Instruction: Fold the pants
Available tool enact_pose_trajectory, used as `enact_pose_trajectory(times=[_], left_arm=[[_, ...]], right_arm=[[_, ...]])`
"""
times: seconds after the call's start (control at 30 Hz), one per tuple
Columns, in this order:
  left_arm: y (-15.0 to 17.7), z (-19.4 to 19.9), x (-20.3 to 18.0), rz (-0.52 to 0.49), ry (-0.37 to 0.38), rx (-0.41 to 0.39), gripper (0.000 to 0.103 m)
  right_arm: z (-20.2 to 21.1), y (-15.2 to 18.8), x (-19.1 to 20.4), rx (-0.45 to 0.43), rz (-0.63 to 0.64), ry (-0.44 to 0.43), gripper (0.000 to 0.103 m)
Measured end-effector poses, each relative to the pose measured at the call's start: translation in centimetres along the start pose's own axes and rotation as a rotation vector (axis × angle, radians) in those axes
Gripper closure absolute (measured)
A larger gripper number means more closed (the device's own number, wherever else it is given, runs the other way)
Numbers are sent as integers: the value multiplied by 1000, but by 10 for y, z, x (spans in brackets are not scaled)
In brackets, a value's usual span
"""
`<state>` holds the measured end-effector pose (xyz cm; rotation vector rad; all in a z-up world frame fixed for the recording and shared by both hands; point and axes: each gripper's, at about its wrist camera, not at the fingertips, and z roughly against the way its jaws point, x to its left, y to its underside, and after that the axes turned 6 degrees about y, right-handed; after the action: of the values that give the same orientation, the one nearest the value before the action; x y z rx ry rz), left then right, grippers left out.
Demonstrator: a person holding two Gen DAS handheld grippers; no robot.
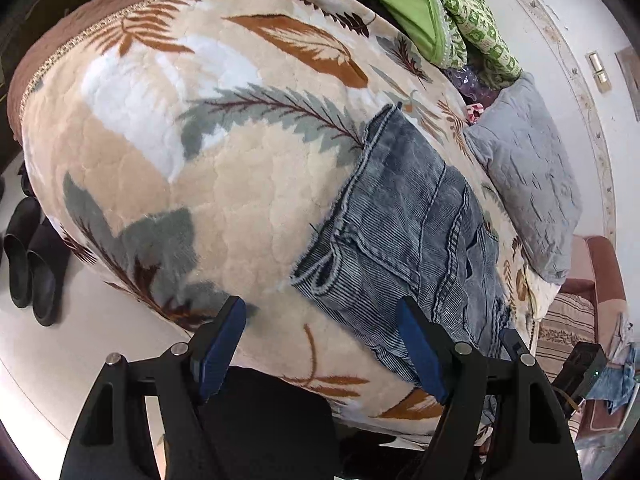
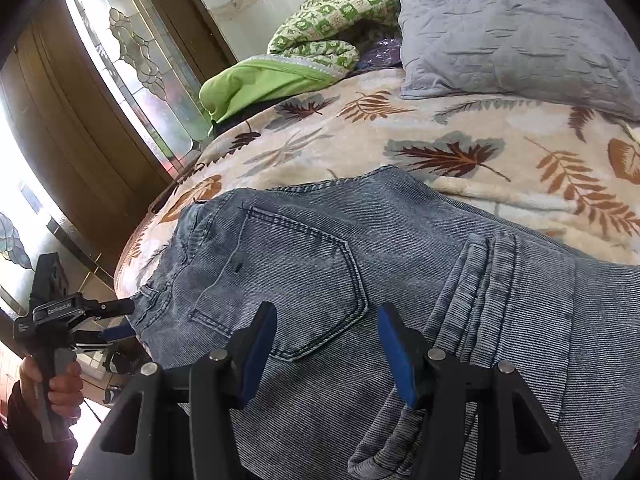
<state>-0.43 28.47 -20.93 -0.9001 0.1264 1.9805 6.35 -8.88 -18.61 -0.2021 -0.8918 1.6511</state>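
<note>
Right gripper [image 2: 326, 354], released, hovers directly over faded blue denim pants [image 2: 360, 264], long axis apparently left-right; left gripper [image 1: 322, 346], released, beside waistband.

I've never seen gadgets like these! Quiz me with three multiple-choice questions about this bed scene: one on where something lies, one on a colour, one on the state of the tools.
1. Where do the jeans lie?
A. on the floor
B. on the leaf-patterned blanket
C. on top of the grey pillow

2. What colour are the gripper pads?
A. blue
B. red
C. yellow

3. How do the right gripper's jaws stand?
A. shut on the pillow
B. shut on a shoe
C. open above the jeans

Answers:
1 B, denim spreads across the blanket, apart from the pillow.
2 A, both wrist views show blue pads.
3 C, its fingers are spread with denim visible between them, and the left gripper is open too.
</note>
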Motion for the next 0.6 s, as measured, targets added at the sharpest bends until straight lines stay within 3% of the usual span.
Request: enact_pose_trajectory(times=[0.13,0.27,0.47,0.6], left_arm=[[0,-8,0,43,69,20,26],[-6,-9,-11,14,104,-4,30],[-13,-18,-6,42,116,-9,34],[-9,-12,1,51,108,-14,45]], right_arm=[[1,0,1,-3,3,2,47],[4,0,-2,-7,-3,3,47],[6,-1,-6,-8,-12,10,47],[7,-1,-6,-8,-11,11,47]])
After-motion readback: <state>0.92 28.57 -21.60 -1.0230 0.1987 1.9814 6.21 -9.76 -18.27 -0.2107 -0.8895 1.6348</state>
